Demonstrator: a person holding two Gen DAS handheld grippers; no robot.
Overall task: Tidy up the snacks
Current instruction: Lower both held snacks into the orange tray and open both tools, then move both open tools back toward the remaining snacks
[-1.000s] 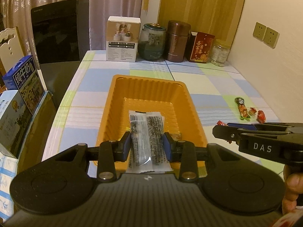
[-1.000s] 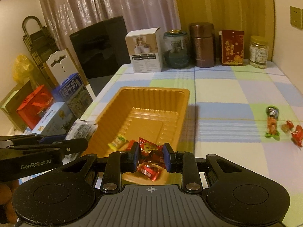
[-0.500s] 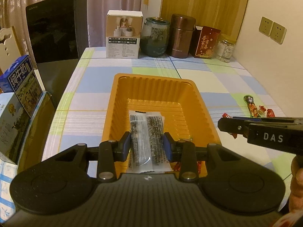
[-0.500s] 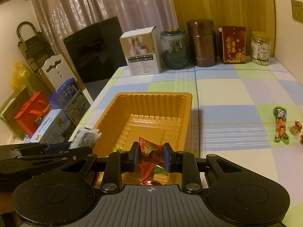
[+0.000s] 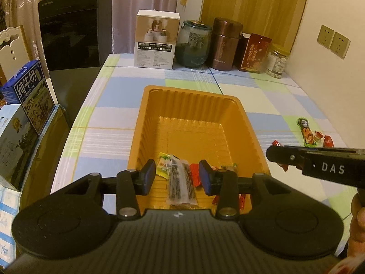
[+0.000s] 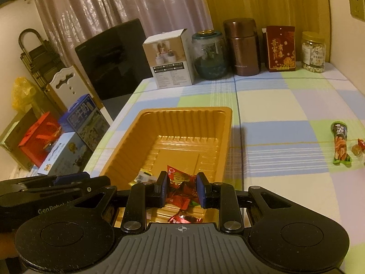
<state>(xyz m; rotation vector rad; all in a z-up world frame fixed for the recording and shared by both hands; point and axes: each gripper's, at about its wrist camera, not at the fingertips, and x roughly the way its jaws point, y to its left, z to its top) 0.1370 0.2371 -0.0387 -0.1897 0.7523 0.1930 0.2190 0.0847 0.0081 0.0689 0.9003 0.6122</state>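
Snacks in tray (image 5: 247,123) | left fingers (image 5: 149,175) spread, empty | right fingers (image 6: 163,188) clamp red packet (image 6: 180,181)

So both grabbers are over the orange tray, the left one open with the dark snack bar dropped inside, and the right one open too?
Not quite: the right gripper is shut on a red candy packet, as the right wrist view shows. The left gripper is open over the orange tray, with the snack bar inside.

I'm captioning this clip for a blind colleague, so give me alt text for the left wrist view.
The left hand-held gripper hangs open over an orange tray, above a dark snack packet lying among candies. The tray sits on a checked tablecloth; the right hand-held gripper reaches in from the right.
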